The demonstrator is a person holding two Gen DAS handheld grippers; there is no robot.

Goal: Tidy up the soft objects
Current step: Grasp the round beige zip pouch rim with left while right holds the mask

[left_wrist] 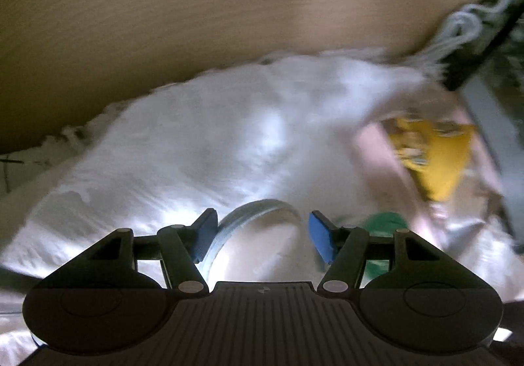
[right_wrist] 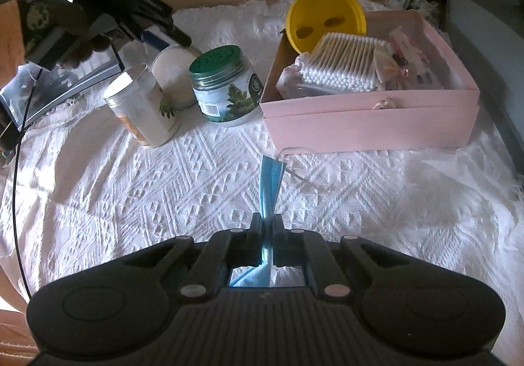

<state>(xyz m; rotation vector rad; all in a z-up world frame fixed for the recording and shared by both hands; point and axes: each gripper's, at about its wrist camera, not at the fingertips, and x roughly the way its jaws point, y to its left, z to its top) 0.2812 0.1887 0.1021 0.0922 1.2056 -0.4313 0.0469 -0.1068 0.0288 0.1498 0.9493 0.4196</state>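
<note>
Blue face mask (right_wrist: pixel 269 182) is pinched between the closed jaws of the right gripper (right_wrist: pixel 269 223), folded into a narrow strip that sticks out toward 12 o'clock, tip just short of the pink box (right_wrist: pixel 370 118). Mask hangs over the white woven cloth (right_wrist: pixel 163 189); can't tell if it touches.

Pink box sits at 1 o'clock from the mask, open, holding a pack of cotton swabs (right_wrist: pixel 344 66) and a yellow lid (right_wrist: pixel 326 17) leaning at its back left. At 11 o'clock: green-lidded jar (right_wrist: pixel 226 84), beside it at 9 o'clock a silver-topped tub (right_wrist: pixel 144 104), a white round container (right_wrist: pixel 175 74) behind them.

Left gripper (left_wrist: pixel 260 236): jaws wide apart, nothing pressed. Blurry view; a silver-rimmed round tub top (left_wrist: pixel 255 228) lies between its blue pads (left_wrist: pixel 319 240), green lid (left_wrist: pixel 386 223) at 3 o'clock.
</note>
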